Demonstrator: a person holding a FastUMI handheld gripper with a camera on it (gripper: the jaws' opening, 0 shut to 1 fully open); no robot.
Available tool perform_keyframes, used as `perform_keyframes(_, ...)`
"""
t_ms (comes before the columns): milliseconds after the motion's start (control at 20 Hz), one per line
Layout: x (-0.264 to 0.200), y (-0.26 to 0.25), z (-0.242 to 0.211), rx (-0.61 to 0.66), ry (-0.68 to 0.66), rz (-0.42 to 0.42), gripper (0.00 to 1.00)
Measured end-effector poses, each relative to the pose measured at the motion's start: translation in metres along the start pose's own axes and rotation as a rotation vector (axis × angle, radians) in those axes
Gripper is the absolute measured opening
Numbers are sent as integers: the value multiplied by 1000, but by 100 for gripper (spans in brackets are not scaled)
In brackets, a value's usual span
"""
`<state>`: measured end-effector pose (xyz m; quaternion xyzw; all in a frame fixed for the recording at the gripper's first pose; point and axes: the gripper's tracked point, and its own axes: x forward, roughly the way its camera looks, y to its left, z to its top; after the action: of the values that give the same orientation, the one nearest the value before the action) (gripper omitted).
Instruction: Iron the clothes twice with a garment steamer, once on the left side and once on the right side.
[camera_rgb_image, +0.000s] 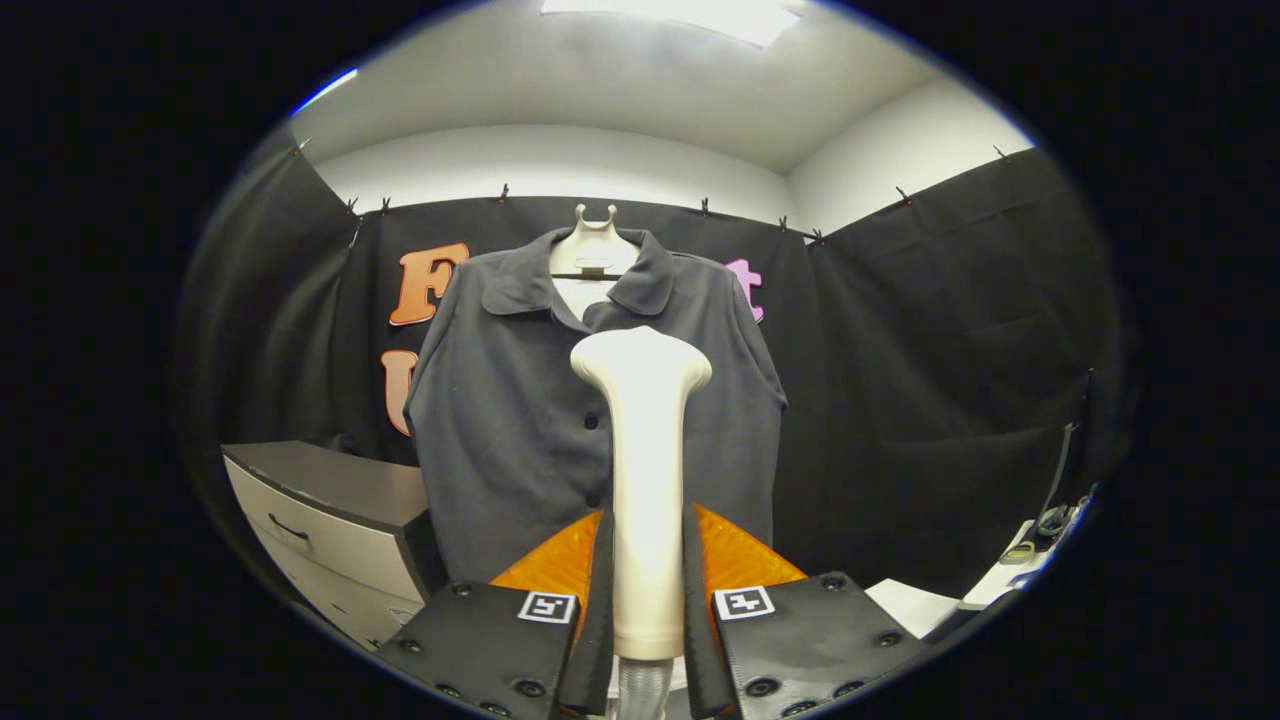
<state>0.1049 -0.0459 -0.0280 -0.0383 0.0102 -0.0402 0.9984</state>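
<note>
Steamer in grip, held before the shirt; no pass can be confirmed.

The gripper (648, 600) is closed on the garment steamer (645, 470), both fingers pressing its handle, head upright in line with the button placket. The dark shirt (510, 400) hangs on a hanger (594, 240) beyond the fingers, beside the drawer cabinet (330, 520). Judged: steamer acquired; contact with the fabric cannot be told, and the left and right passes appear outstanding.
</note>
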Motion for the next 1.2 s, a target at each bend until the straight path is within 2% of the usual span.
perform_keyframes(300, 36, -4, 7, 61, -8, -7, 37)
perform_keyframes(700, 78, -16, 0, 26, -13, -14, 37)
perform_keyframes(1200, 88, -18, -14, 12, -11, -26, 37)
